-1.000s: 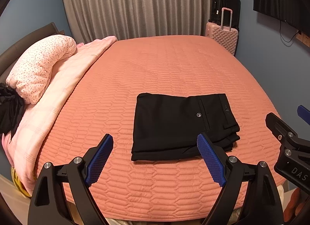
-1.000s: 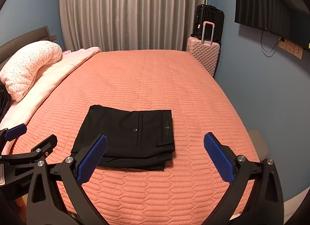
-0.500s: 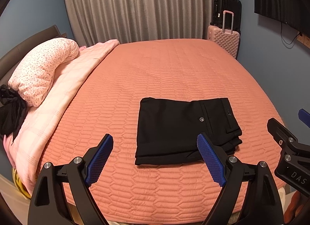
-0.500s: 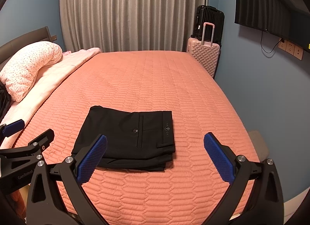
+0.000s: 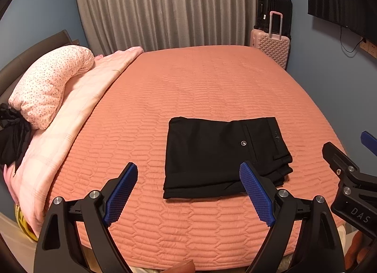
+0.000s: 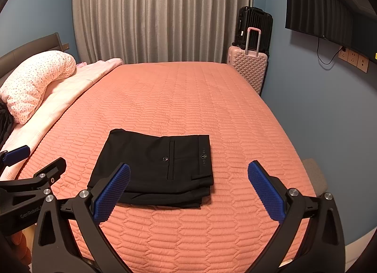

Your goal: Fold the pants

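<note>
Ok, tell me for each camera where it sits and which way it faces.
Left wrist: on the left gripper, angled down across the bed toward the curtain; its open fingers show, with the right gripper at its right edge.
Right wrist: on the right gripper, same heading; its open fingers show, the left gripper at its left edge.
Shared: folded black pants, pillow, pink suitcase.

We look from both wrists, side by side at the foot edge of the salmon quilted bed [image 5: 212, 80], tilted downward toward the grey pleated curtain [image 6: 160, 14], sharing the folded black trousers [image 5: 212, 155] lying near.
</note>
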Demonstrator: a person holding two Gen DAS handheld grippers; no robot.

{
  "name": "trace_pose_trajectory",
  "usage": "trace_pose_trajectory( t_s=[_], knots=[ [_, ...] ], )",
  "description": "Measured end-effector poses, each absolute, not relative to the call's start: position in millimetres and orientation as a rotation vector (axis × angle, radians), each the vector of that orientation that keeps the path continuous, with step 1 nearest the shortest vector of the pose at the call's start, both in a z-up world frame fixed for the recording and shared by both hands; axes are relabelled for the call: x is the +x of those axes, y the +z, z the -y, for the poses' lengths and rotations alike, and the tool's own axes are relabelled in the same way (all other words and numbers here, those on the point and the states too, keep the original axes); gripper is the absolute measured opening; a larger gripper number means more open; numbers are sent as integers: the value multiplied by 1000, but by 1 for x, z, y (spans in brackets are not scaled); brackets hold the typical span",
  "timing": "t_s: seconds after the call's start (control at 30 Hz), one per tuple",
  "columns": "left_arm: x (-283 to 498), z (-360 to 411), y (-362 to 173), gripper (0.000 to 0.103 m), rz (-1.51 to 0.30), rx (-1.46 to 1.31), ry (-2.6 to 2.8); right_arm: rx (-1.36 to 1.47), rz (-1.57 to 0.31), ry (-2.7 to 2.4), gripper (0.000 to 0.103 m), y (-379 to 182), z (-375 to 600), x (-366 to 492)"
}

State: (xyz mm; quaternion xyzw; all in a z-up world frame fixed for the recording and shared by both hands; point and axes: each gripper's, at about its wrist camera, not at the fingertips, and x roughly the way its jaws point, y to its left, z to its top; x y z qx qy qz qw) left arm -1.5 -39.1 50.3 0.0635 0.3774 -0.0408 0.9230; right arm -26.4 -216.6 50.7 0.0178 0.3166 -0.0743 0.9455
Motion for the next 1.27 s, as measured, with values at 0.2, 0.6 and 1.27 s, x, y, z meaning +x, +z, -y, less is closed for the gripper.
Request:
trace_pose_trajectory(
  t_s=[0.2, 0.6, 1.27],
  knots=[
    [-2, 43, 50, 87, -780, 152, -93, 37, -645, -152, 98, 51, 217, -27],
    [-4, 44, 52, 87, -774, 153, -94, 37, -644, -156, 98, 51, 215, -28],
    [-2, 46, 43, 86, -783, 182, -67, 37, -646, -163, 98, 51, 215, -30]
  ],
)
